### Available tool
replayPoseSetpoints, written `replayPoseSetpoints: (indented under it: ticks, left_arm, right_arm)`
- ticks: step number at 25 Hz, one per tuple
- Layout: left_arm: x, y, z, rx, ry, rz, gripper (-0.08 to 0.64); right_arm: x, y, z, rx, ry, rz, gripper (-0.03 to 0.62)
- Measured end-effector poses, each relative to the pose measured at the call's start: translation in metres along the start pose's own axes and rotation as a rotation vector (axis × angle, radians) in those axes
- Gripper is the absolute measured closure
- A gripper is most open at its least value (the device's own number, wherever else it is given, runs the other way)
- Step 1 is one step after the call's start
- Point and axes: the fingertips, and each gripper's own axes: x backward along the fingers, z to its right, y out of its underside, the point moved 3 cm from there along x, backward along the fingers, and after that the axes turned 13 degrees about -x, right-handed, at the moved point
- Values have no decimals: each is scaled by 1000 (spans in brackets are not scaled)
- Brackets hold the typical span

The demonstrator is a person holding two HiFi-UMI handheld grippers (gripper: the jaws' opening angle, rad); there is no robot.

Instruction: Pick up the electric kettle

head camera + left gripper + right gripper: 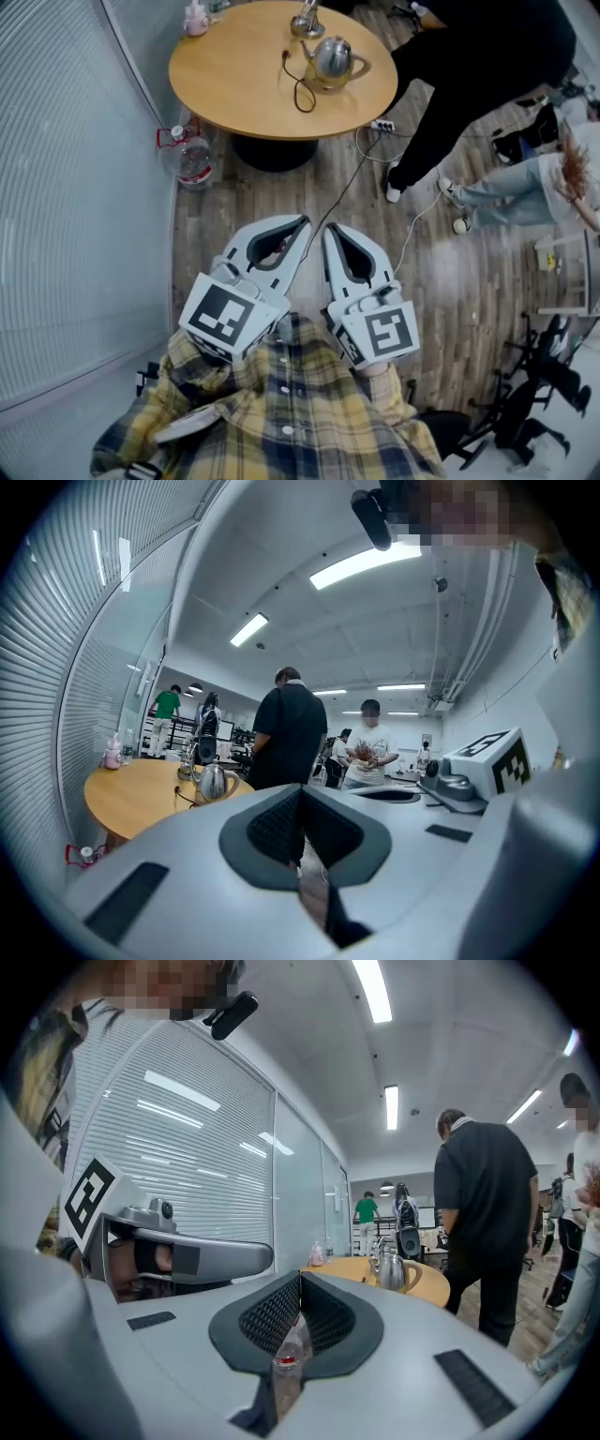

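Observation:
The electric kettle (330, 58), silver with a tan handle, stands on the round wooden table (234, 84) at the far end of the head view, its black cord (302, 92) looped beside it. Both grippers are held side by side close to the person's body, well short of the table. The left gripper (303, 223) is shut with nothing in it, and the right gripper (329, 231) is shut and empty too. In the left gripper view the kettle (214, 782) sits far ahead to the left; in the right gripper view the kettle (391, 1271) sits ahead to the right.
A person in black (469, 75) stands at the table's right side, and another sits further right (553, 178). A water bottle (192, 155) stands on the floor by the glass wall at left. A pink bottle (196, 19) and a metal item (307, 21) share the table. A white cable (412, 234) runs across the floor.

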Motion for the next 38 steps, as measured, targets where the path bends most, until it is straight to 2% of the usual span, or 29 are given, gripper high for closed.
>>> replayPoseSetpoints:
  ticks: [5,12,28,38]
  left_arm:
    - [-3,5,1,3,-4,-12,557]
    - [-25,4,-22,6,-2,-7,557]
    - [-144,-7,-153,-8,71,18,557]
    - [-182,-4,-201,-23,131,-3,557]
  right_arm:
    - [-1,4,5,-16,-3,-5,561]
    - [-26,-1,20,-13,1,-11,561]
    - [-171,-45,98,-4,77,8,560]
    - [-220,-52,126,-33,142,15,560]
